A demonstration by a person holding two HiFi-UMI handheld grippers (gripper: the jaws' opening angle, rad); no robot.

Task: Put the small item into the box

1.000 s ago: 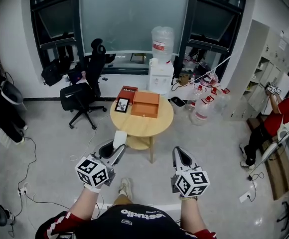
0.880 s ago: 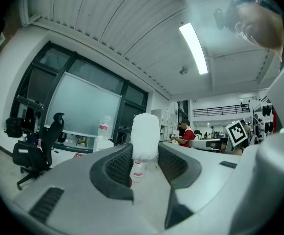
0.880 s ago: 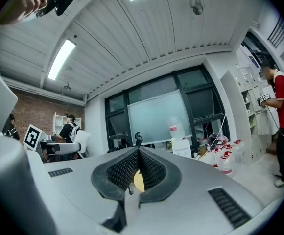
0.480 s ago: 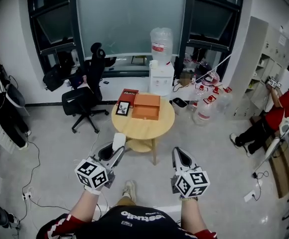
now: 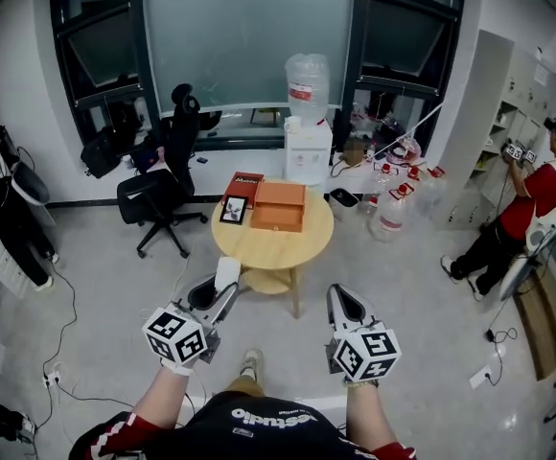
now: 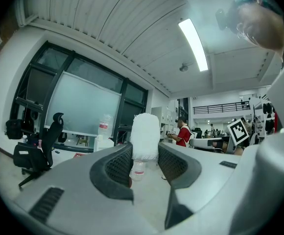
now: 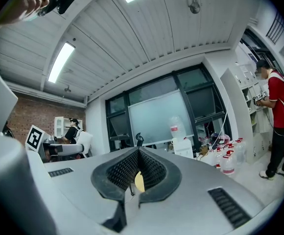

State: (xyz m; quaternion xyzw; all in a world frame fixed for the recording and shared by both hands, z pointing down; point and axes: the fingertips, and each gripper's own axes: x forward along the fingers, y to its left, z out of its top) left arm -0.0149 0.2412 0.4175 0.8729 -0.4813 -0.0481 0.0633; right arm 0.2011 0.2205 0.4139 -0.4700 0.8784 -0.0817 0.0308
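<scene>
A flat orange box (image 5: 279, 205) sits on the round wooden worktop (image 5: 276, 245), centre. Your left tongs (image 5: 223, 289) grip a soft white rounded block (image 6: 145, 133), lower left; your right tongs (image 5: 342, 299) are closed, empty.

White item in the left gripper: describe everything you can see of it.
The white item is a small block with a rounded end and a soft, fuzzy-looking surface. It is clamped between the left gripper's jaws, whose ribbed pads press its sides; the rounded end sticks out past them. Nothing else touches it.
</scene>
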